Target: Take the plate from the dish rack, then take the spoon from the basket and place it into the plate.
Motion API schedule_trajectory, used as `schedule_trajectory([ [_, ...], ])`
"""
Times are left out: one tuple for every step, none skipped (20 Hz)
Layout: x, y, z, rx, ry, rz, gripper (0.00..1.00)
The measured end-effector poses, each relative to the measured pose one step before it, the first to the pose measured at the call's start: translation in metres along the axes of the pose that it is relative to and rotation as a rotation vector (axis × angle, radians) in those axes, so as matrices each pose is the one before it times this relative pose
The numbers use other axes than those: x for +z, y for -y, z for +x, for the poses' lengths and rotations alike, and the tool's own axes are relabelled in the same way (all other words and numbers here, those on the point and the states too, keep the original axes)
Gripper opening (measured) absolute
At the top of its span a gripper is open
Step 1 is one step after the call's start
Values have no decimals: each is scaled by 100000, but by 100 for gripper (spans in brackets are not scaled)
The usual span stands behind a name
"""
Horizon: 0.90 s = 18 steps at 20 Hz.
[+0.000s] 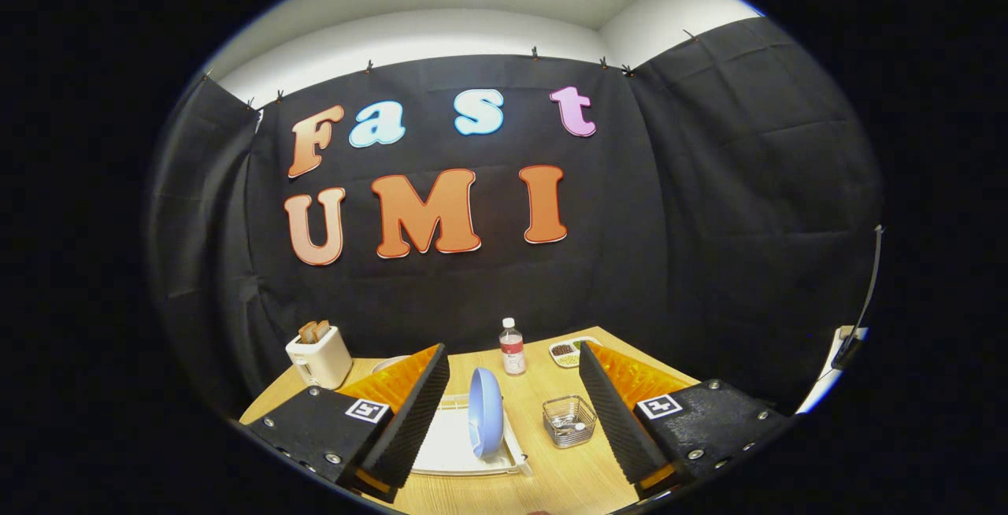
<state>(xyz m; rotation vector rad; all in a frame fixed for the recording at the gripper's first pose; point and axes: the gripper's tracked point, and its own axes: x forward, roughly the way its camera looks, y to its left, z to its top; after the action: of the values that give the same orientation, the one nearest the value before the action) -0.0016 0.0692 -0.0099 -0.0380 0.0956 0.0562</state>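
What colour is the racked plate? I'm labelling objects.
Light blue plate, clearest in the gripper view, between the open fingers.

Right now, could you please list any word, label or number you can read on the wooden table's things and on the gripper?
Clear plastic bottle: red-and-white label, too small to read.
Square black-and-white markers on the open gripper: patterns, no words.
Nothing else carries text; the fingers flank the upright blue plate, not touching.

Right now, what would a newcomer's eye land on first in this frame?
Probably the blue plate, standing on edge in the white rack, between the open tongs and touching neither finger. Next, the wire basket right of the rack, with what looks like cutlery inside. Beyond them stand a toaster and a small bottle at the table's far edge.
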Motion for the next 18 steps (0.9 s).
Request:
schedule_trajectory([
  [159,-70,15,61,339,-6,98],
  [-72,-84,144,129,146,-319,98],
  [-72,17,2,-163,35,-420,98],
  [-134,-107,-78,509,-419,-8,98],
  [-24,-313,-60,910,-92,19,98],
  [-62,-78,-18,345,20,-292,99],
  [-19,79,-62,-133,-62,-497,98],
  [-212,-6,-37,30,-365,-443,98],
  [-151,-27,-48,195,-549,-165,98],
  [-140,154,-57,37,-395,-147,98],
  [-73,154,-51,-170,-117,-210,98],
  [-58,59,102,-196,26,-80,98],
  [-63,-88,84,94,-392,-75,98],
  [-209,38,-106,83,-463,-80,98],
  [-35,-72,-40,298,-213,-74,98],
  [-94,-216,150,589,-78,129,98],
  [-83,-136,77,337,-345,-29,98],
  [-112,-104,30,307,-248,-363,98],
])
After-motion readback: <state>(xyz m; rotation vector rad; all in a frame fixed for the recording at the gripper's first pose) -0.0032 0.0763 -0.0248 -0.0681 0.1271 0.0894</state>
